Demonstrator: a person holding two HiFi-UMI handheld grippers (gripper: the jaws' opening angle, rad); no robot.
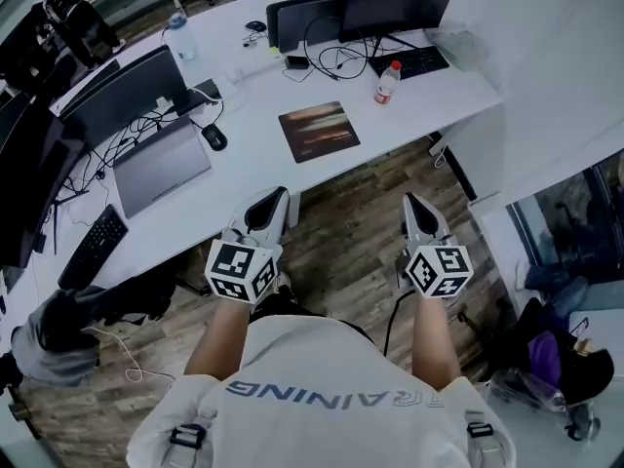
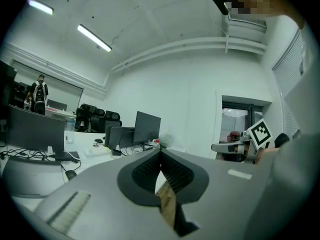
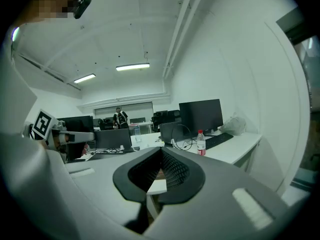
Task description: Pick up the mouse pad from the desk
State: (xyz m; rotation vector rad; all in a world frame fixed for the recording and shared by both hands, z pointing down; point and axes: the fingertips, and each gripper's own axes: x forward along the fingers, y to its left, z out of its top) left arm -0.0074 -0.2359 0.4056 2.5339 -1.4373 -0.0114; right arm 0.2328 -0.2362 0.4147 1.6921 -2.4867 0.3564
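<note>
The mouse pad [image 1: 319, 131], a dark rectangle with a brownish print, lies flat on the white desk [image 1: 244, 188] near its front edge. Both grippers hang over the wooden floor in front of the desk and point toward it. My left gripper [image 1: 277, 193] is just short of the desk edge, below and left of the pad. In the left gripper view its [image 2: 160, 153] jaws meet with nothing between them. My right gripper [image 1: 409, 200] is below and right of the pad. The right gripper view shows it [image 3: 161, 151] shut and empty as well.
A water bottle [image 1: 387, 83] stands right of the pad. A laptop [image 1: 161, 167], a mouse [image 1: 214, 137] and a keyboard [image 1: 95, 247] lie to its left. Monitors [image 1: 398, 3] and cables line the back. A person [image 3: 119, 117] stands far off.
</note>
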